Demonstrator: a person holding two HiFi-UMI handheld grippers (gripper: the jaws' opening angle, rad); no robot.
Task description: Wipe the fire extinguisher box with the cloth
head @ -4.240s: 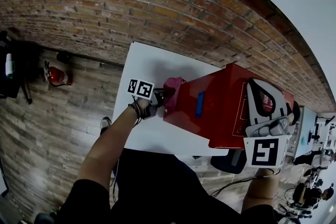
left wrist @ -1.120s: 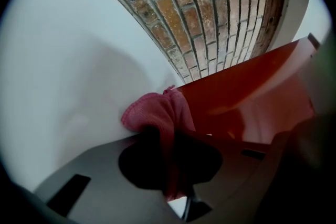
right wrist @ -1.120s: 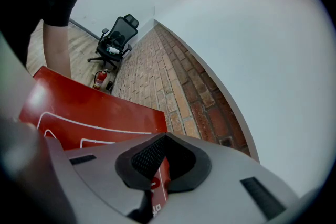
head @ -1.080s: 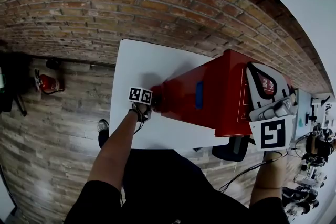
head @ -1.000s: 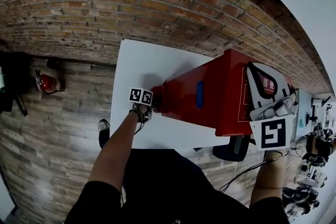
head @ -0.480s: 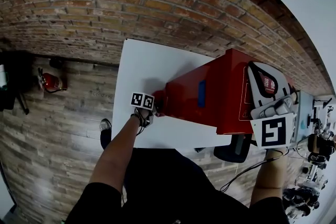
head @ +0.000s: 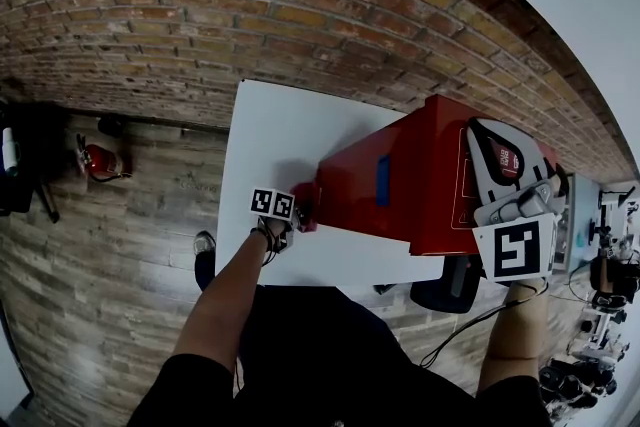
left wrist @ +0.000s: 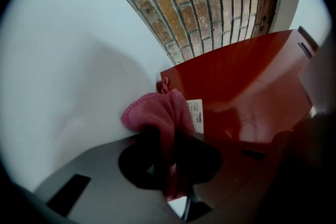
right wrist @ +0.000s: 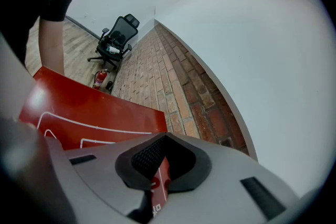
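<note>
Fire extinguisher box point(head: 400, 195): red, lying on the white bench point(head: 270, 125), centre to right of the head view, brick wall above it.

Step in hand, as judged: wiping the box's left end face, low, near the bench.
- Cloth is bunched, so little of it meets the panel. Press it flatter against the red face and run overlapping strokes along that end.
- Take the strokes right down to the bottom edge without dragging the cloth onto the bench.
- Brace the box from the far end so that it does not slide under the wiping push.

Right gripper point(head: 497, 155): lies over the box's right end, right of frame. Its jaws point(right wrist: 157, 176) are closed on a thin red edge of the box. That arm comes up from the lower right corner.

Left gripper point(head: 295, 212): left of centre, at the box's lower left corner, tilted a little downward. The bare forearm reaches up from bottom centre.

Cloth point(left wrist: 157, 113): pink, pinched between the left jaws, which stand closed on its fold. Its bunched end touches the box.
</note>
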